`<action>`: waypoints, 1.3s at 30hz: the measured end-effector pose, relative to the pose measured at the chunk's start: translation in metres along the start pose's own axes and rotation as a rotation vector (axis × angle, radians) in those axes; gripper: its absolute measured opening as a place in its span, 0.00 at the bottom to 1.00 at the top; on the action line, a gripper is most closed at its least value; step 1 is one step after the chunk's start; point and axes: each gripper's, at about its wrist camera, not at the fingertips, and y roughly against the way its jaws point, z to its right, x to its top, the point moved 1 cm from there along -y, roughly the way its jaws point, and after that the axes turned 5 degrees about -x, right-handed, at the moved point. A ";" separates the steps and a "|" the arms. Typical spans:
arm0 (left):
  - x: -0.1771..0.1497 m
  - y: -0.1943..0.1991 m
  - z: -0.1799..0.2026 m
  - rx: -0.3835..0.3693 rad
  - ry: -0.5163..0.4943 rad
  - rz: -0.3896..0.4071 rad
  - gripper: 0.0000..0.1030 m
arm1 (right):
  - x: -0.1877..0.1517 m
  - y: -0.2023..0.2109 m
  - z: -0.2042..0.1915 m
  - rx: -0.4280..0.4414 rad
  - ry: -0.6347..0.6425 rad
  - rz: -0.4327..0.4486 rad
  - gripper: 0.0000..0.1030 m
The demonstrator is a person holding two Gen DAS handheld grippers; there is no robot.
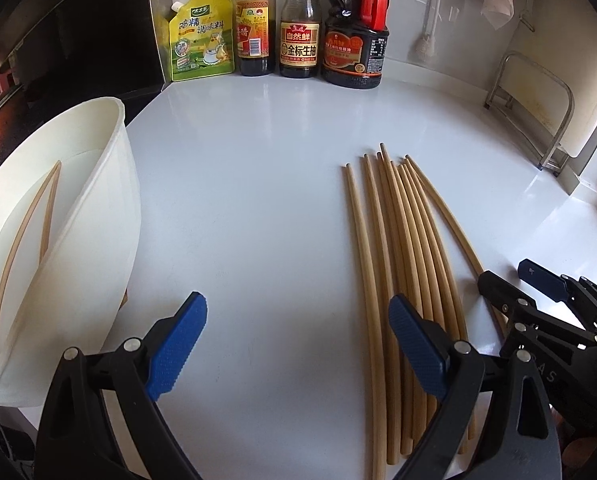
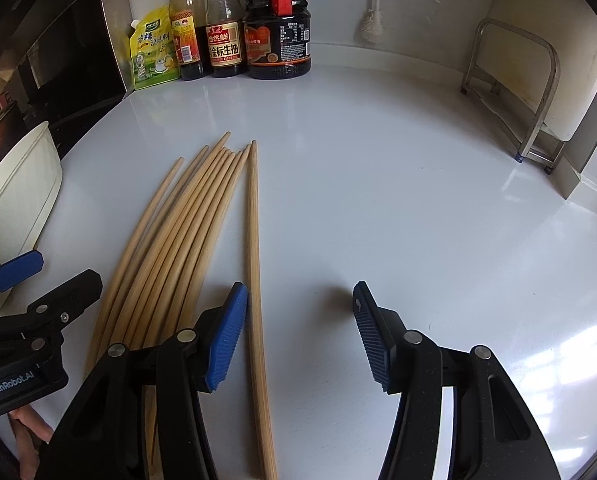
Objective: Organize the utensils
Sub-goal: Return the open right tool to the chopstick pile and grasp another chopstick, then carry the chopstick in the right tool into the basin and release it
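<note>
Hovering with jaws apart and empty, both grippers flank chopsticks, likely bound for holder.

Bamboo chopsticks fan across the counter; two lean inside white holder.

The counter is smooth, glossy white, mirroring window light at 4 o'clock. The chopsticks are matt, pale, grained wood. The tub at 9 o'clock looks like matt white plastic. The pads are ribbed blue, on matt black plastic arms. The rack at 2 o'clock is brushed metal.
</note>
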 end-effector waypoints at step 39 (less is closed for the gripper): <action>-0.002 0.036 -0.008 -0.157 0.014 -0.011 0.07 | 0.007 0.031 -0.011 0.158 -0.070 0.067 0.06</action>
